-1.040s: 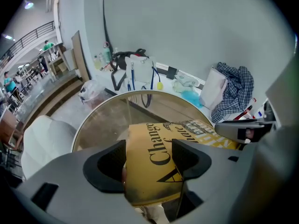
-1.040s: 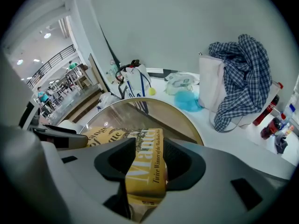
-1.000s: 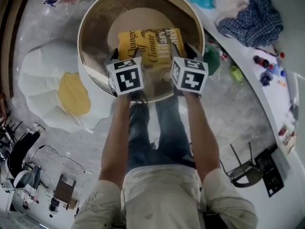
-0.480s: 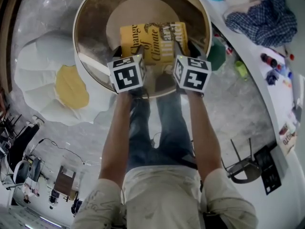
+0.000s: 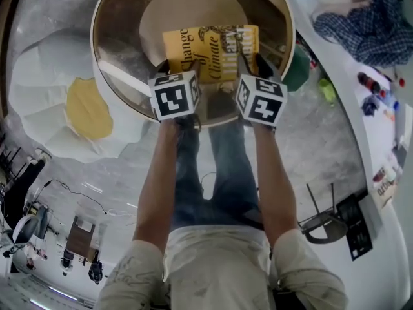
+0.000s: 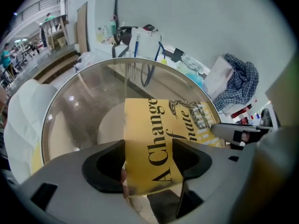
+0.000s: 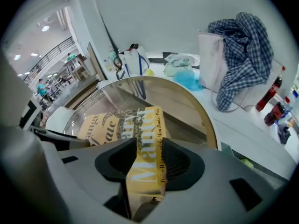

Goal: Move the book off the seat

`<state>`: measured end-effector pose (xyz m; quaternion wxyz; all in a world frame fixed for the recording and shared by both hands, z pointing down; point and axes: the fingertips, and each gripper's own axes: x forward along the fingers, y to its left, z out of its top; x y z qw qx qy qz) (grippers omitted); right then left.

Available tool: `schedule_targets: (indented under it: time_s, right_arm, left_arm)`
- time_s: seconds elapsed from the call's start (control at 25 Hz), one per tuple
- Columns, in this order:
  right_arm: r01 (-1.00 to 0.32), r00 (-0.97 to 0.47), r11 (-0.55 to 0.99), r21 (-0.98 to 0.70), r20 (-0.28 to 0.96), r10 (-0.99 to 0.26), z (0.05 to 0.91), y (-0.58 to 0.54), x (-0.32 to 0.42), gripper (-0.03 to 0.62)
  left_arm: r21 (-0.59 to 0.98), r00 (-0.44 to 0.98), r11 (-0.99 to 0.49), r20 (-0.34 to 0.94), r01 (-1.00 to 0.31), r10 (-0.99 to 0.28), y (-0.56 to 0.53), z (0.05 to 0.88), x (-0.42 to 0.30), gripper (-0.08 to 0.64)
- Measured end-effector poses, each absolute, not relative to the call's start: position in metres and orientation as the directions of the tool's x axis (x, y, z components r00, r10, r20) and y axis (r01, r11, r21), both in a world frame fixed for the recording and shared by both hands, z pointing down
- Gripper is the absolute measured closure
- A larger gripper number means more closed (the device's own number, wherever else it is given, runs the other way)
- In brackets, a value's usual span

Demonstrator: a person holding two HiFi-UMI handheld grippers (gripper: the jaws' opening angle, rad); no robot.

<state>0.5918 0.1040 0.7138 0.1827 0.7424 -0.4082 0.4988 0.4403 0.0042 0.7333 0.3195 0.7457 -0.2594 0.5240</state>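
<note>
A yellow book [image 5: 210, 50] lies on the beige cushion of a round bowl-shaped seat [image 5: 106, 86], its long side running left to right. My left gripper [image 5: 166, 68] hangs over the book's near left corner. My right gripper [image 5: 256, 66] hangs over the near right corner. The left gripper view has the cover [image 6: 154, 143] filling the gap of the left gripper [image 6: 149, 164]. The right gripper view shows a narrow strip of the book [image 7: 147, 139] between the jaws of the right gripper [image 7: 149, 160], which have just been closing. I see no pad pressing on the book.
A white and yellow egg-shaped cushion [image 5: 51, 108] lies on the floor left of the seat. A curved white counter [image 5: 387, 134] at the right carries a checked shirt [image 5: 368, 24] and bottles [image 5: 371, 89]. A black stool frame [image 5: 322, 221] stands at the lower right. The person's legs are below the seat.
Both grippers have sunk toward the near edge of the book. The book lies in the same place on the seat.
</note>
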Motion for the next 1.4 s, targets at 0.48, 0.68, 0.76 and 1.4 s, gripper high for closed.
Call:
schedule_targets:
  time_s: [0.48, 0.68, 0.76, 1.4]
  right_arm:
    - [-0.822, 0.214, -0.568, -0.044, 0.900, -0.379, 0.717, 0.104, 0.589, 0.416]
    - [-0.821, 0.217, -0.569, -0.043, 0.899, -0.381, 0.717, 0.104, 0.589, 0.416]
    - [-0.824, 0.219, -0.566, -0.039, 0.898, -0.381, 0.716, 0.104, 0.589, 0.416]
    - [-0.787, 0.141, -0.600, -0.144, 0.905, -0.401, 0.688, 0.104, 0.576, 0.416]
  left_arm:
    - [0.182, 0.291, -0.654, 0.955, -0.734, -0.061, 0.008, 0.735, 0.436, 0.239]
    - [0.183, 0.277, -0.653, 0.960, -0.735, -0.042, 0.007, 0.735, 0.437, 0.239]
    - [0.183, 0.271, -0.653, 0.962, -0.735, -0.036, 0.008, 0.735, 0.436, 0.239]
    - [0.177, 0.295, -0.655, 0.953, -0.734, -0.073, 0.013, 0.683, 0.423, 0.245]
